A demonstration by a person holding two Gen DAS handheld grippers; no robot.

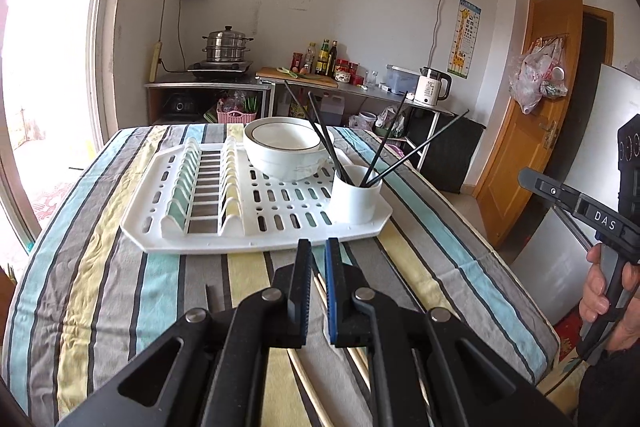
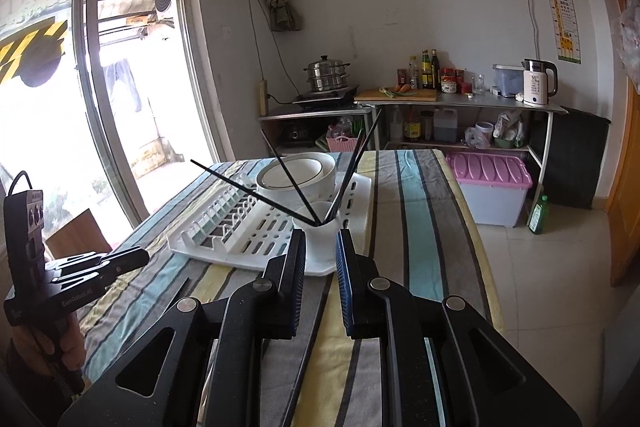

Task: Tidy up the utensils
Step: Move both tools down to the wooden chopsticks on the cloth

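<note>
A white utensil cup stands at the near right corner of a white drying rack and holds several black chopsticks. It also shows in the right wrist view, with the chopsticks fanned out. Two light wooden chopsticks lie on the striped cloth under my left gripper, which is open a little and empty. A black chopstick lies on the cloth under my right gripper, which is open and empty just in front of the cup.
A white bowl sits on the rack behind the cup. The striped table drops off at the right edge. A pink-lidded bin and a green bottle stand on the floor. A counter with kettle and bottles runs along the far wall.
</note>
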